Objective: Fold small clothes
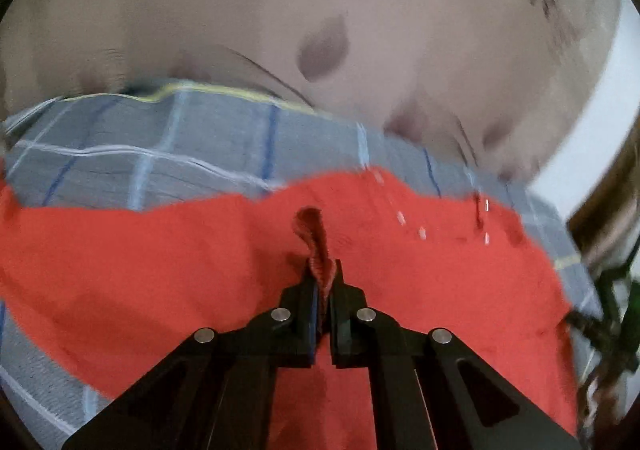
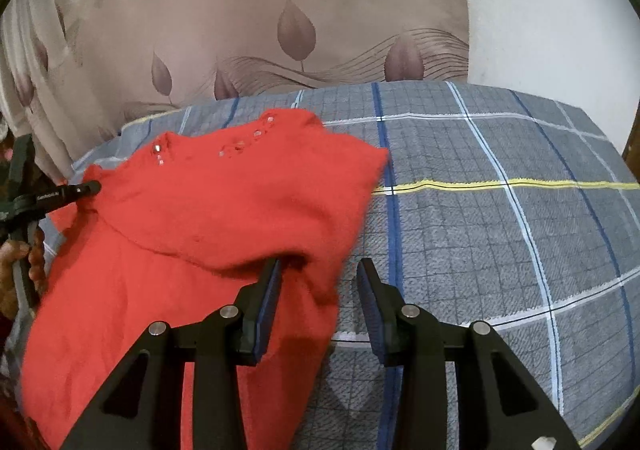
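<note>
A red knitted garment (image 1: pixel 400 282) with small shiny beads near its neck lies spread on a grey checked bedsheet (image 1: pixel 160 153). My left gripper (image 1: pixel 324 270) is shut on a pinched-up fold of the red fabric, which sticks out past the fingertips. In the right wrist view the same garment (image 2: pixel 208 201) covers the left half of the bedsheet (image 2: pixel 500 250). My right gripper (image 2: pixel 320 270) stands open at the garment's right edge. Its left finger (image 2: pixel 272 282) touches a raised fold and its right finger (image 2: pixel 368 282) is over bare sheet. The left gripper (image 2: pixel 94 185) grips the garment's far left edge.
A beige curtain (image 2: pixel 260 9) with a leaf print hangs behind the bed. A white wall (image 2: pixel 552 17) is at the back right. A person's hand (image 2: pixel 12 262) holds the left gripper at the left edge. The bedsheet extends to the right of the garment.
</note>
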Tool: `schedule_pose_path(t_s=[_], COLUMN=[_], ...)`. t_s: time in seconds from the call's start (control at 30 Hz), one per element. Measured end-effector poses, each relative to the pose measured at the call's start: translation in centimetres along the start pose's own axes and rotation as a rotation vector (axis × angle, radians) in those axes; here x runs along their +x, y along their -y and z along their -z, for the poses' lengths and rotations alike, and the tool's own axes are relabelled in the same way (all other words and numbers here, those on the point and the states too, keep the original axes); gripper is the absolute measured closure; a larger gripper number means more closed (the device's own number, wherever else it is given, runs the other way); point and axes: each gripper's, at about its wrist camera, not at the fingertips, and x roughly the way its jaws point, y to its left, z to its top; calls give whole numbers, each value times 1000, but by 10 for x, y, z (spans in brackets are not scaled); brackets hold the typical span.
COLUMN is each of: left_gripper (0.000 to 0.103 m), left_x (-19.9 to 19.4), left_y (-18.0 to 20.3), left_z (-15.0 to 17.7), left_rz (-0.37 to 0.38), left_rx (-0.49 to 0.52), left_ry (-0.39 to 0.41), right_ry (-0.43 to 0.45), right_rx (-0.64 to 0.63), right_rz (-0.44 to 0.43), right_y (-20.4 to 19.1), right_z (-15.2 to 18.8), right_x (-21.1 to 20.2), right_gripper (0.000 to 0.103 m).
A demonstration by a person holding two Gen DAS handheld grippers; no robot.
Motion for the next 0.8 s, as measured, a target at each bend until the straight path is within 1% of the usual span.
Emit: schedule_pose_path(t_s=[0.07, 0.13, 0.17, 0.2, 0.27, 0.3, 0.4, 0.47, 0.57, 0.63, 0.67, 0.7, 0.73, 0.77, 0.8], left_gripper=[99, 99, 99, 99, 99, 99, 99, 99, 97, 97, 97, 97, 97, 97, 97], left_x=[-2, 5, 7, 9, 9, 12, 17, 18, 15, 14, 15, 15, 14, 14, 14], left_y=[-12, -23, -26, -28, -23, -18, -12, -16, -32, -35, -34, -33, -33, -33, -33], left_z=[2, 11, 14, 17, 17, 17, 18, 18, 19, 19, 19, 19, 18, 19, 19], left_rz=[-33, -76, -76, -66, -55, -42, -48, -47, -10, -1, -5, -11, -13, -12, -10], left_rx=[-48, -86, -103, -112, -98, -77, -50, -76, -150, -163, -159, -153, -152, -153, -155], left_ry=[5, -17, -19, -13, -4, -10, -28, -29, -25, -23, -23, -23, -23, -23, -23], right_ry=[-1, 3, 10, 17, 34, 35, 21, -14, -72, -107, -110, -113, -114, -122, -123], right_rx=[16, 16, 17, 21, 56, 81, 173, 195, 189, 194, 189, 177, 151, 133, 119], right_rz=[-8, -17, -29, -43, -64, -74, -110, -128, -122, -130, -139, -143, -123, -93, -67], right_y=[3, 3, 3, 4, 12, 17, 35, 40, 42, 41, 39, 36, 32, 30, 29], right_z=[0, 0, 0, 0, -2, -4, -18, -31, -48, -56, -59, -61, -65, -67, -70], right_x=[0, -1, -3, -5, -8, -9, -4, 8, 35, 54, 60, 65, 70, 74, 75], right_gripper=[66, 66, 66, 62, 54, 54, 54, 54, 54, 54, 54, 59, 69, 99, 98])
